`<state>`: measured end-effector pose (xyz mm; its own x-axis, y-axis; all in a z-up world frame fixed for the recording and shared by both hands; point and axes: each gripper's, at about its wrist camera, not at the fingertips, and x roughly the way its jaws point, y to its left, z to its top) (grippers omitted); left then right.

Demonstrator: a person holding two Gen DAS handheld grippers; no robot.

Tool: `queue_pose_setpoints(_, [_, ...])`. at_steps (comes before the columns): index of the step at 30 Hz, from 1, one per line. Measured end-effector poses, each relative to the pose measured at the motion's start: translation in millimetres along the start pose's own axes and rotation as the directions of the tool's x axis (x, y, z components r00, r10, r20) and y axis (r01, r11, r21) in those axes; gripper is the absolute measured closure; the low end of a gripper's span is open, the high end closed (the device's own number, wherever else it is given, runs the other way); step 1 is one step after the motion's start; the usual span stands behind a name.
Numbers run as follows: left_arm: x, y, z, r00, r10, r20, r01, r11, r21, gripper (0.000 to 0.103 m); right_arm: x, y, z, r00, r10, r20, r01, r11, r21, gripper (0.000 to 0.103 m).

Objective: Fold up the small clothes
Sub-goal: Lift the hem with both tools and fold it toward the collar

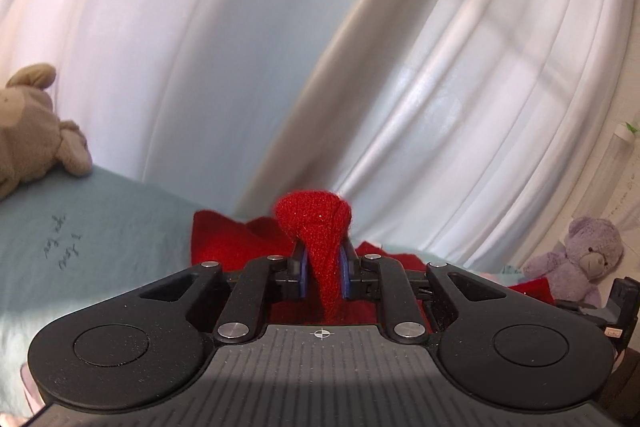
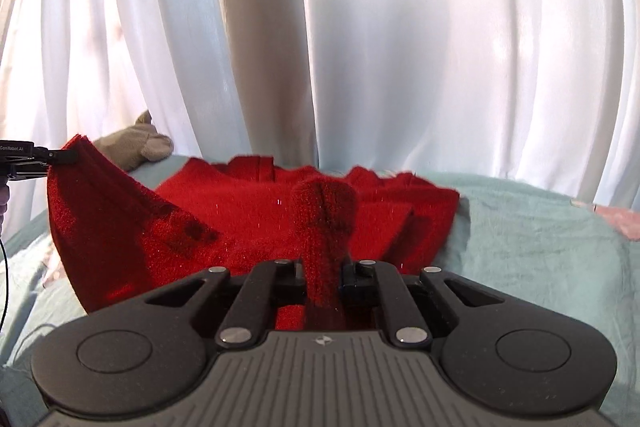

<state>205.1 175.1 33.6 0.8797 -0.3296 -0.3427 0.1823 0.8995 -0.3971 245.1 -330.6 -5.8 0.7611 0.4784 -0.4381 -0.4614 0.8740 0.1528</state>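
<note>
- Red knit garment [image 2: 256, 227] is lying partly on the pale green bedcover [image 2: 520, 247] and partly hanging lifted in front of you, with two bunches of it pinched up.
- Your left gripper [image 1: 323, 267] is clenching a bunched fold of the garment between its blue pads [image 1: 304, 273]; the knit is bulging out above the fingertips.
- Your right gripper [image 2: 325, 275] is clamping another bunch of the same knit, jaws nearly together on the fabric.
- In the right wrist view, your left gripper [image 2: 60, 157] is showing at the left edge, holding one corner raised so that the cloth is draping down from it.
- Far edge of the garment is resting near the back of the bed, close to the white curtains [image 2: 360, 47].
- Bare bedcover is stretching to the right of the garment, giving you open room there.
- Beige plush toy [image 1: 36, 131] is lying on the bed to the left, close to the raised corner in the right wrist view.
- Purple teddy bear [image 1: 580, 259] is sitting off to the right, apart from the garment.
- Pink cloth [image 2: 620, 223] is peeking in at the right edge of the bedcover.
</note>
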Motion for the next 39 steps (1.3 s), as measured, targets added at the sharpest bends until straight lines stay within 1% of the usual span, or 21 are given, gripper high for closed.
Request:
queue_pose_setpoints(2, [12,-2,12,1.000,0.023,0.016,-0.023,0.999,0.038,0.086,5,-1,11,0.999,-0.033,0.033,0.034,0.999,-0.018,0.094])
queue_pose_setpoints(4, [31,-2,19,0.998,0.066,0.010,-0.067,0.995,0.081,0.086,19,-5,18,0.996,-0.077,0.043,0.078,0.996,-0.033,0.094])
queue_pose_setpoints(6, [56,4,21,0.993,0.117,-0.004,-0.116,0.989,0.096,0.085,36,-9,22,0.993,-0.114,0.034,0.115,0.993,-0.035,0.094])
queue_pose_setpoints(9, [94,17,14,0.982,0.183,-0.039,-0.179,0.979,0.098,0.085,70,-17,25,0.985,-0.171,0.002,0.171,0.984,-0.039,0.094])
queue_pose_setpoints(12, [132,34,-1,0.961,0.259,-0.099,-0.253,0.965,0.063,0.085,106,-25,24,0.973,-0.226,-0.045,0.225,0.974,-0.023,0.094])
queue_pose_setpoints(14, [154,46,-15,0.941,0.300,-0.160,-0.295,0.954,0.050,0.085,125,-28,22,0.966,-0.246,-0.077,0.245,0.969,-0.019,0.094])
queue_pose_setpoints(15, [160,51,-19,0.937,0.293,-0.189,-0.291,0.956,0.040,0.081,133,-30,20,0.965,-0.242,-0.100,0.241,0.970,-0.021,0.094])
queue_pose_setpoints(16, [167,56,-24,0.931,0.283,-0.231,-0.286,0.958,0.023,0.073,140,-32,19,0.963,-0.236,-0.129,0.236,0.972,-0.019,0.093])
queue_pose_setpoints(17, [168,57,-28,0.929,0.279,-0.245,-0.284,0.959,0.013,0.070,144,-33,17,0.961,-0.226,-0.158,0.227,0.974,-0.009,0.090])
queue_pose_setpoints(18, [168,56,-31,0.932,0.273,-0.239,-0.277,0.961,0.017,0.063,146,-35,17,0.961,-0.217,-0.169,0.221,0.975,0.004,0.088])
queue_pose_setpoints(19, [168,54,-33,0.932,0.274,-0.235,-0.273,0.961,0.039,0.059,146,-35,16,0.965,-0.202,-0.169,0.207,0.978,0.016,0.086])
queue_pose_setpoints(20, [170,51,-33,0.928,0.285,-0.239,-0.277,0.959,0.067,0.060,144,-35,15,0.969,-0.182,-0.169,0.188,0.982,0.022,0.081])
queue_pose_setpoints(21, [171,49,-33,0.924,0.297,-0.243,-0.284,0.955,0.086,0.061,144,-35,16,0.971,-0.171,-0.166,0.177,0.984,0.022,0.081])
queue_pose_setpoints(23, [174,44,-33,0.914,0.320,-0.250,-0.303,0.947,0.107,0.079,145,-34,14,0.969,-0.172,-0.177,0.175,0.985,-0.001,0.081])
queue_pose_setpoints(24, [174,43,-32,0.915,0.313,-0.254,-0.296,0.949,0.105,0.084,146,-32,13,0.967,-0.183,-0.177,0.183,0.983,-0.016,0.082])
queue_pose_setpoints(25, [173,37,-31,0.912,0.324,-0.252,-0.305,0.946,0.112,0.085,147,-29,12,0.967,-0.184,-0.177,0.182,0.983,-0.030,0.087])
queue_pose_setpoints(26, [173,33,-29,0.909,0.335,-0.249,-0.311,0.941,0.130,0.086,147,-28,12,0.967,-0.185,-0.175,0.181,0.983,-0.043,0.094])
queue_pose_setpoints(29, [168,20,-22,0.910,0.350,-0.221,-0.313,0.931,0.186,0.086,141,-23,14,0.963,-0.225,-0.146,0.214,0.973,-0.086,0.095])
queue_pose_setpoints(34, [164,8,2,0.925,0.343,-0.166,-0.309,0.930,0.199,0.086,133,-12,28,0.959,-0.276,-0.067,0.265,0.954,-0.142,0.096])
queue_pose_setpoints(36, [170,7,8,0.922,0.357,-0.147,-0.325,0.923,0.207,0.086,136,-9,31,0.952,-0.303,-0.047,0.292,0.943,-0.160,0.096])
queue_pose_setpoints(39, [184,8,9,0.911,0.394,-0.124,-0.358,0.902,0.240,0.086,145,-10,35,0.935,-0.354,-0.029,0.342,0.920,-0.192,0.096])
